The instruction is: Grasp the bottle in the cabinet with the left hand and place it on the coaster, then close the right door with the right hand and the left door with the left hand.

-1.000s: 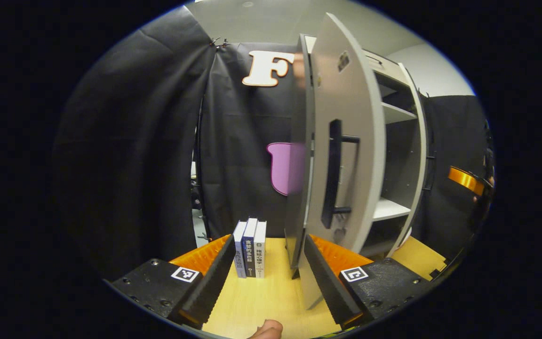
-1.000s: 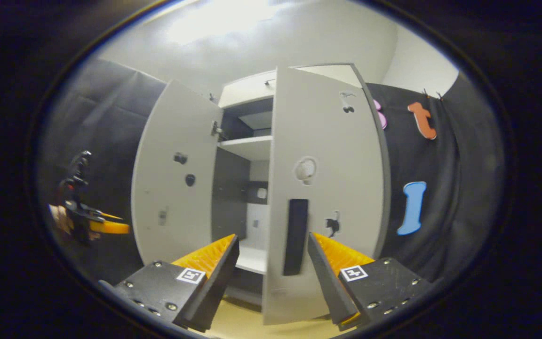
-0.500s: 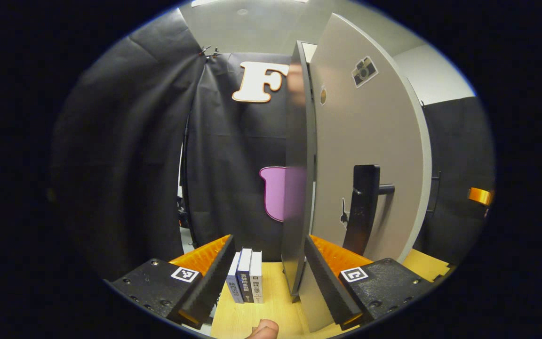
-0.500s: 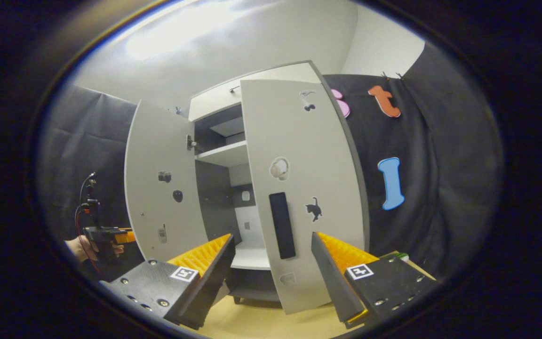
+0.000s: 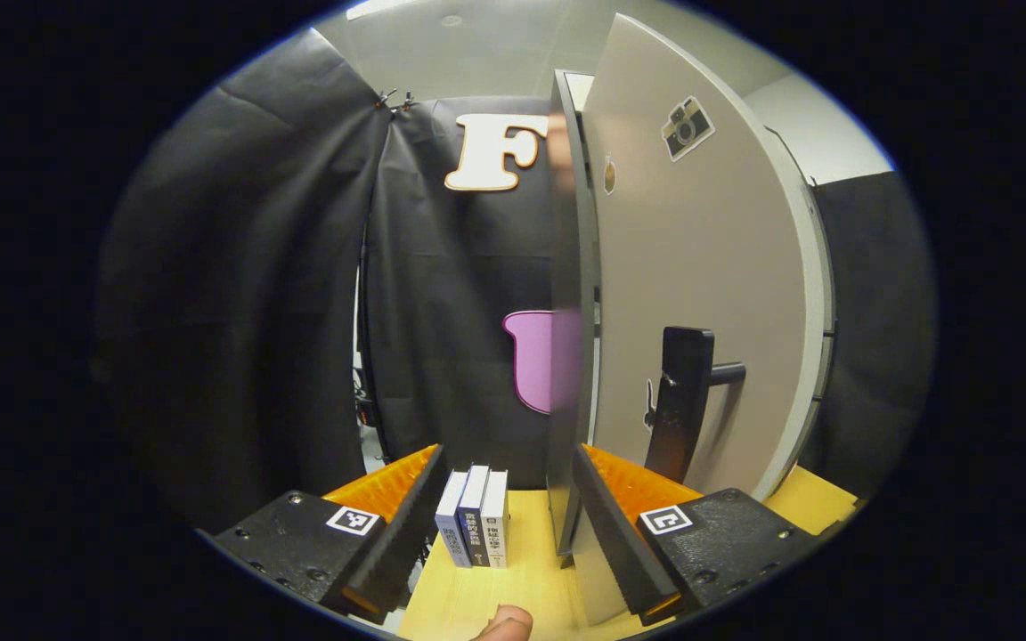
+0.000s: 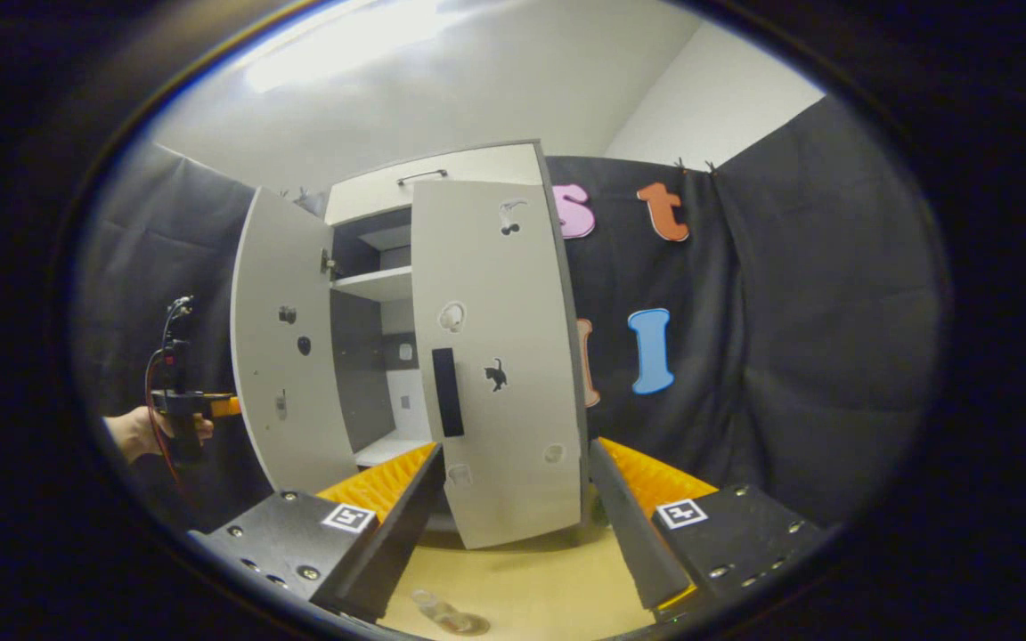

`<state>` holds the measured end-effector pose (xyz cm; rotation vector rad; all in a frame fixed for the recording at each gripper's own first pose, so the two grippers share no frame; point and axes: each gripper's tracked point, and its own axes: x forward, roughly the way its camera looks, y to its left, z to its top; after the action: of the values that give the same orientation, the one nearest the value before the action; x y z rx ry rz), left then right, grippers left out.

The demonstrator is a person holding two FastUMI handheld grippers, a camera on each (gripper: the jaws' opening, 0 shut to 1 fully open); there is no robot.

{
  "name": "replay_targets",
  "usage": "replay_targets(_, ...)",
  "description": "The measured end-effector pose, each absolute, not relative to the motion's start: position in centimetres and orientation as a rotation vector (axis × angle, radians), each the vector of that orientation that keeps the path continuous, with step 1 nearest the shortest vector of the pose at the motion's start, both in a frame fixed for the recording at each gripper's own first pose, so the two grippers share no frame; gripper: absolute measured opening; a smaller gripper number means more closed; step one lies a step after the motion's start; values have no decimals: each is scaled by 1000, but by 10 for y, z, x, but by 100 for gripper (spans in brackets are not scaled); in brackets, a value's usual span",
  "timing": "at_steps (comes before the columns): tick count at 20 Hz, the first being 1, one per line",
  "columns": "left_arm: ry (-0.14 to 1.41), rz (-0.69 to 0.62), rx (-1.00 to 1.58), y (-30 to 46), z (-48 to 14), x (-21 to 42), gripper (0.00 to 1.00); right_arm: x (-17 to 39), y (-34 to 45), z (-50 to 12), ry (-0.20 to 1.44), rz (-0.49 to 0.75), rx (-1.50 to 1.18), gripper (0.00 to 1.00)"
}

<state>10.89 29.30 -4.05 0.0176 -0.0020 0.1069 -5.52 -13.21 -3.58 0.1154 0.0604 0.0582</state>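
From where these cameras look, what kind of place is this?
Probably a staged recording booth, not a real home. Black cloth hangs as the walls, a grey cabinet with sticker-dotted doors stands on a wooden tabletop beside three upright books, and a hand holds a gripper tool.

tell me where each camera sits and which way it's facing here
Left gripper view: rides the left gripper, close to the left door and looking along its edge; books stand ahead on the table. Its own fingers and a fingertip show at the bottom.
Right gripper view: rides the right gripper, set back and facing the cabinet front and right door. Its own fingers show, with the far left gripper in a hand.
Shared: both doors, the table.
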Motion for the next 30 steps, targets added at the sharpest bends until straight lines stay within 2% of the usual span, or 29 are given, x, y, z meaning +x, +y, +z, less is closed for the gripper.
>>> replay_targets(1, 1, 117, 4, 292, -43, 108, 87, -68, -134, -33, 63, 64, 133, 97)
replay_targets(2, 2, 131, -4, 293, -43, 106, 91, -82, -138, -29, 68, 69, 146, 97)
replay_targets(4, 8, 164, -12, 296, -43, 105, 91, -106, -148, -19, 59, 70, 138, 97)
replay_targets(5, 12, 180, -9, 296, -43, 103, 88, -117, -153, -14, 51, 74, 127, 98)
replay_targets(6, 17, 199, -5, 297, -43, 102, 93, -127, -158, -10, 46, 74, 118, 99)
replay_targets(8, 19, 239, -7, 298, -43, 99, 87, -142, -170, -2, 32, 62, 109, 97)
replay_targets(14, 13, 286, -15, 298, -44, 96, 87, -176, -182, 6, 27, 68, 95, 99)
replay_targets(15, 15, 295, -18, 298, -44, 95, 87, -178, -182, 8, 24, 72, 88, 97)
replay_targets(16, 18, 301, -26, 298, -46, 94, 92, -181, -183, 8, 26, 72, 84, 97)
replay_targets(17, 21, 301, -35, 296, -47, 94, 92, -183, -185, 7, 28, 71, 84, 97)
replay_targets(18, 28, 295, -35, 294, -49, 96, 88, -185, -186, 7, 28, 71, 85, 99)
replay_targets(20, 44, 306, -14, 288, -50, 92, 93, -183, -186, 7, 18, 76, 85, 97)
replay_targets(27, 65, 283, -64, 264, -54, 94, 92, -160, -190, -6, 21, 67, 56, 99)
replay_targets(30, 79, 291, -29, 261, -50, 94, 92, -144, -203, -16, 48, 19, 50, 97)
